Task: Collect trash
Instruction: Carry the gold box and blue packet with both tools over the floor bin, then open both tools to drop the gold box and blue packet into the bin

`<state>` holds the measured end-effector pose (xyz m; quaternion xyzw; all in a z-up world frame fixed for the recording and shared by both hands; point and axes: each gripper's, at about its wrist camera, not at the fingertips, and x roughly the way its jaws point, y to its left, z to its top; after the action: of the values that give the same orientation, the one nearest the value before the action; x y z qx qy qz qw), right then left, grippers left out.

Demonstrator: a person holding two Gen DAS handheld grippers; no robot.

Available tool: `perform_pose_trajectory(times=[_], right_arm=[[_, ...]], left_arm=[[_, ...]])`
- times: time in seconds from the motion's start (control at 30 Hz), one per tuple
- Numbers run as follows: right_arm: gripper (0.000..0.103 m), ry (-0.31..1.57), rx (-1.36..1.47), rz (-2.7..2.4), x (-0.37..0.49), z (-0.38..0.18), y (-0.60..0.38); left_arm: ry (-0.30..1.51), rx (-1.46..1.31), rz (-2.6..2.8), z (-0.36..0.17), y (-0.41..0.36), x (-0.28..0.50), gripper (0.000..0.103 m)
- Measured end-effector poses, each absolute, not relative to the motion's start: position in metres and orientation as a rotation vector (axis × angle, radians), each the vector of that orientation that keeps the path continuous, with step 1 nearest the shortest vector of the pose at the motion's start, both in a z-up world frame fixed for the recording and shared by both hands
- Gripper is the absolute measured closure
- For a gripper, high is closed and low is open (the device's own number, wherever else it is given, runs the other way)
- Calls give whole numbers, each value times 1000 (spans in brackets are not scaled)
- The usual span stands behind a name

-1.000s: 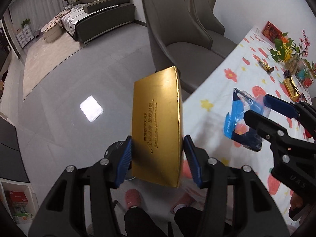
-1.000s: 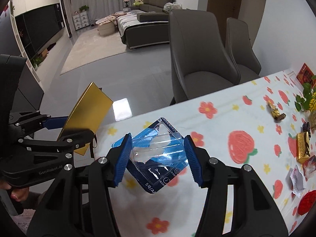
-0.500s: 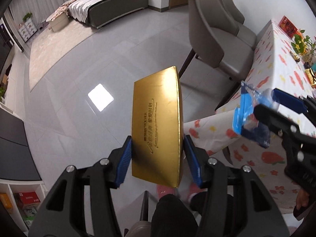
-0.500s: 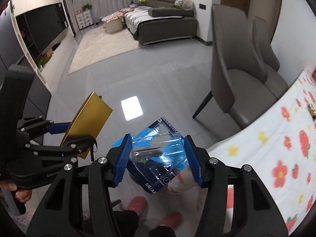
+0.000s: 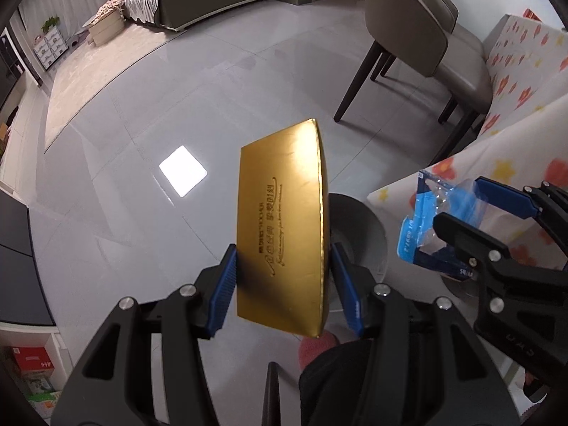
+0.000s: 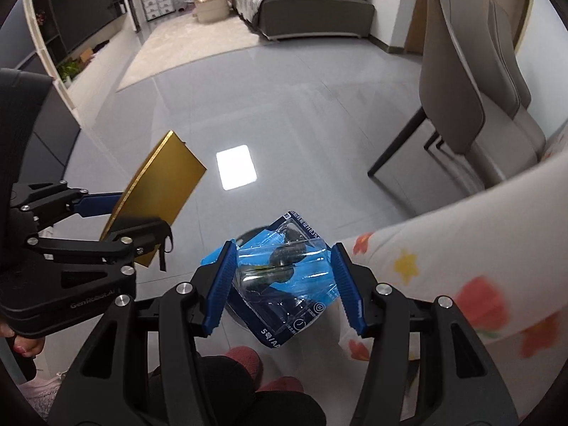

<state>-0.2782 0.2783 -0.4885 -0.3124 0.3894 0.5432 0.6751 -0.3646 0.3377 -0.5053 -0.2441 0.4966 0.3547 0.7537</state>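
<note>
A flat gold box (image 5: 280,230) stands upright between blue pads (image 5: 223,284), and my left gripper (image 5: 282,248) is shut on it. In the right wrist view the same gold box (image 6: 156,191) shows at the left in the left gripper (image 6: 120,220). My right gripper (image 6: 282,248) is shut on a crumpled blue and clear plastic package (image 6: 284,277). The left wrist view has that package (image 5: 422,227) and the right gripper (image 5: 459,200) at the right. Both point steeply down over a round grey bin (image 5: 358,227) on the floor, mostly hidden behind the held things.
A table with a flowered cloth (image 5: 514,135) hangs at the right (image 6: 461,248). Grey dining chairs (image 5: 408,17) stand beyond it (image 6: 454,71). The person's pink slippers (image 6: 245,355) and dark trouser legs are below the grippers. Grey tiled floor (image 5: 142,106) stretches towards a sofa.
Both grippers have sunk from above the table top to beside its edge, still holding the box and the package. The grey bin has come into view beneath them.
</note>
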Motion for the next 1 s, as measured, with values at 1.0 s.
perform_pose_trajectory(times=[1.0], right_arm=[[43,826,-685,1163,-272,-513,254]], left_arm=[[1088,-512,661,-568,327,-344,43]])
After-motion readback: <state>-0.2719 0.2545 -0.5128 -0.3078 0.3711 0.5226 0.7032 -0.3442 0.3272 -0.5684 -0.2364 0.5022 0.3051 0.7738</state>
